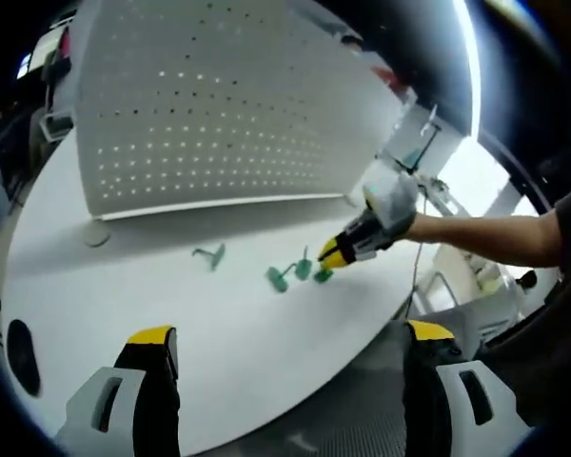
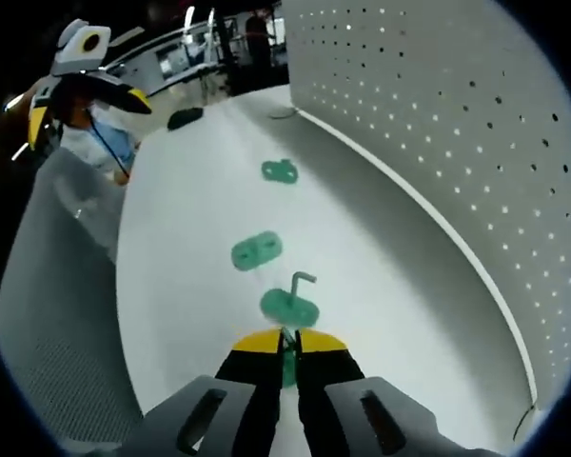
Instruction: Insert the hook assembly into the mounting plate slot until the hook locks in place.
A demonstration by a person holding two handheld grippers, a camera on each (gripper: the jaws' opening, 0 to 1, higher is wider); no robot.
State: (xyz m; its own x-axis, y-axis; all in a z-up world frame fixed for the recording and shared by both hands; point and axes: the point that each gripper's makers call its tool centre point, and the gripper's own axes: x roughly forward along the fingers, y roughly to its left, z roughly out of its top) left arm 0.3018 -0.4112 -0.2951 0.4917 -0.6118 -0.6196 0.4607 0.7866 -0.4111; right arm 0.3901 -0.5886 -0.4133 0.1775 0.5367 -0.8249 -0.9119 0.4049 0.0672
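Several green plastic pieces lie in a row on the white table (image 1: 124, 295). The far one (image 1: 209, 255) (image 2: 279, 171) lies flat. The middle plate (image 1: 278, 278) (image 2: 256, 250) has two holes. The nearest piece (image 1: 303, 269) (image 2: 289, 305) carries an upright hook. My right gripper (image 2: 287, 345) (image 1: 331, 257) is shut on a thin green piece (image 2: 287, 367) (image 1: 322, 276), held low just behind the hooked one. My left gripper (image 1: 290, 333) hangs open over the table's near edge, well short of the pieces, with nothing between its fingers.
A white pegboard wall (image 1: 219, 105) (image 2: 438, 124) stands along the table's back. A dark oval object (image 1: 21, 352) (image 2: 184, 117) and a small round disc (image 1: 95, 233) lie at the table's end. A grey mesh surface (image 2: 57, 286) borders the front edge.
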